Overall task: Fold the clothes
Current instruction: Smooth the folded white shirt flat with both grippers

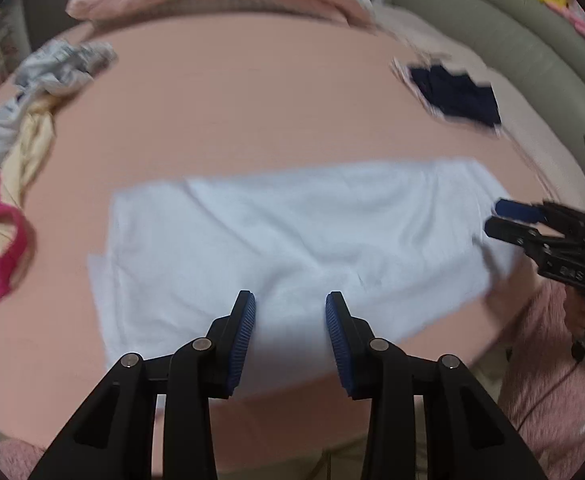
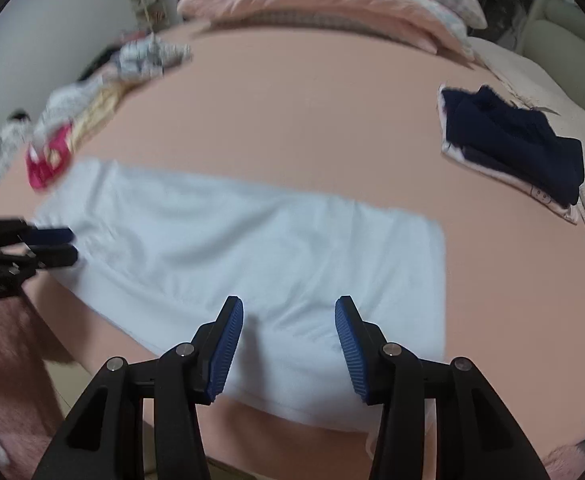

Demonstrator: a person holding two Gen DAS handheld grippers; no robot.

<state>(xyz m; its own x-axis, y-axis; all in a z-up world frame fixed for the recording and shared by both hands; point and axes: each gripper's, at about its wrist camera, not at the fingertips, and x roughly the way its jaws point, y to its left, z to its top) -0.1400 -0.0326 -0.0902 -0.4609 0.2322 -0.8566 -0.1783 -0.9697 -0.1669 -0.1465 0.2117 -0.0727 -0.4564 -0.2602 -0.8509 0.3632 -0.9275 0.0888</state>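
A: Entry. White cloth (image 1: pixel 292 236) lies flat near the front edge of the bed (image 1: pixel 252 100), partly folded, long axis running along that edge.

B: Jaws?

A: Left gripper (image 1: pixel 290 340) spread, nothing between the pads, hanging over the cloth's near hem. Right gripper (image 2: pixel 288 344) likewise spread and empty, over the near hem further toward the right end.

B: Which hand is nearer which end?

A: Each sits by its own end; the cloth lies just ahead of and under both. In my judgement, the next fold turns on that axis: take one short end and carry it along the length to the other.

B: Other items?

A: Dark stack (image 2: pixel 512 140) by the right edge; unfolded pile (image 1: pixel 16 128) at the left edge. Both well apart from the cloth.
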